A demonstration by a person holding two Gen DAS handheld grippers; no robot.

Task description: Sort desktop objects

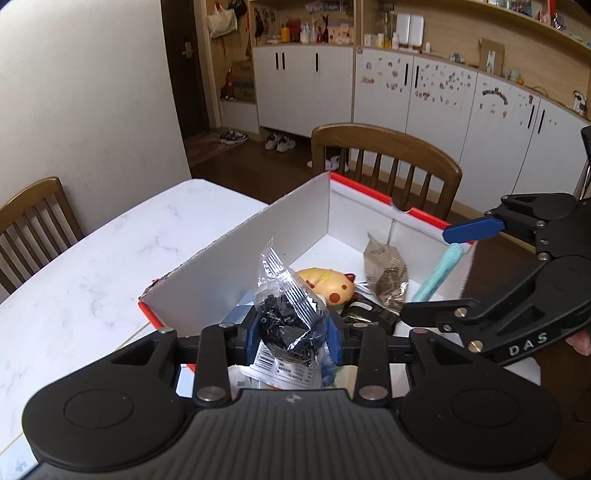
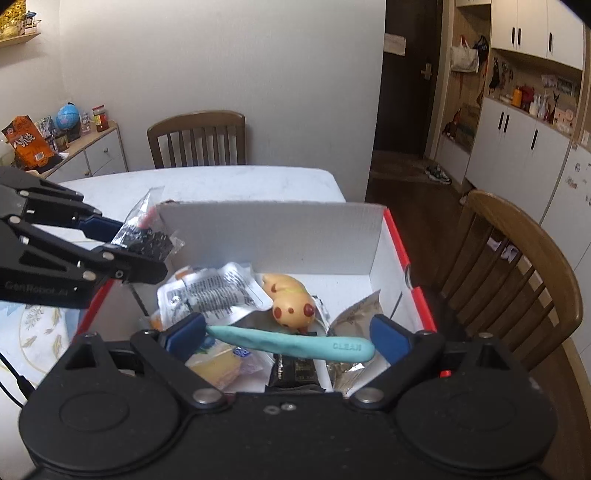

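The left gripper (image 1: 293, 332) is clamped on a clear packet of small black pieces (image 1: 286, 314), held above the near-left corner of the white box (image 1: 236, 266) on the counter (image 1: 92, 266). The right gripper (image 2: 288, 338) hangs wide open over the box, a teal stick (image 2: 295, 343) lying crosswise between its pads, seemingly unheld. The box interior lies straight ahead and below the packet.

It was a home, a dining room by the look of it. Wooden slat-back chairs (image 1: 388, 155) stood around a white marble-patterned worktop (image 1: 92, 266). White cupboards (image 1: 436, 96) covered in stickers lined one wall, household bottles (image 1: 306, 33) sat on the shelf above, and shoes (image 1: 258, 140) lay on the dark floor near a door (image 2: 410, 74).
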